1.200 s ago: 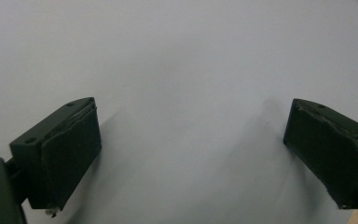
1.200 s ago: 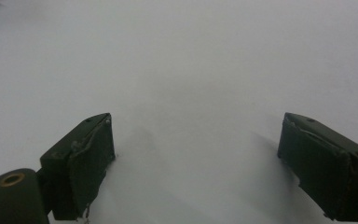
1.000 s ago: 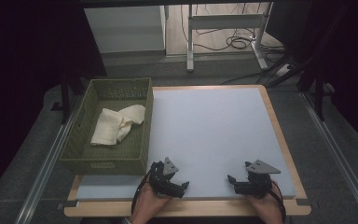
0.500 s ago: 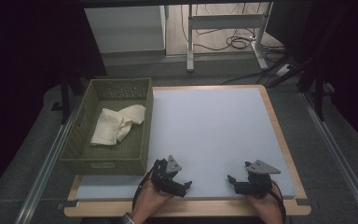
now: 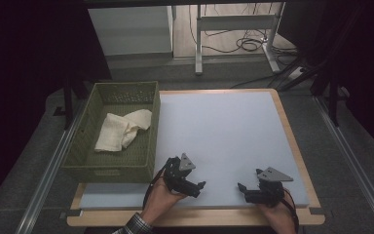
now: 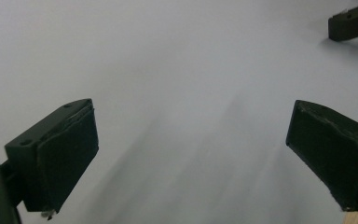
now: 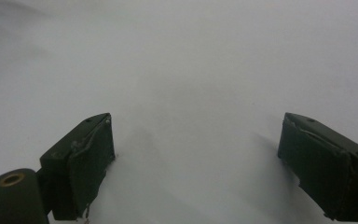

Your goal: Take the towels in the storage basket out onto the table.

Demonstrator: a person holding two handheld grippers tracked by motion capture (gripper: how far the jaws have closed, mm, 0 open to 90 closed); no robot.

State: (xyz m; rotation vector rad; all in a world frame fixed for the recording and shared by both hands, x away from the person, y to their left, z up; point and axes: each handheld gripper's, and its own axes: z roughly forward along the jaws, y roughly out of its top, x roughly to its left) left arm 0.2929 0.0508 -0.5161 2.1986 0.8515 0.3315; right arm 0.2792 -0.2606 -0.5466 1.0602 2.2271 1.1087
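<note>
My left gripper rests low over the white mat near the front edge, held in a hand and pointing right. Its jaws stand wide apart in the left gripper view, with only bare mat between them. My right gripper sits further right at the front edge and points left toward the other one. It is open too, with nothing between its jaws. One jaw tip of the right gripper shows at the top right of the left gripper view.
A green woven basket stands at the table's left side with a crumpled cream cloth lying in it. The wooden table rim frames the mat. Table legs and cables are on the floor beyond.
The left gripper has shifted slightly forward and to the right. The right gripper has stayed put.
</note>
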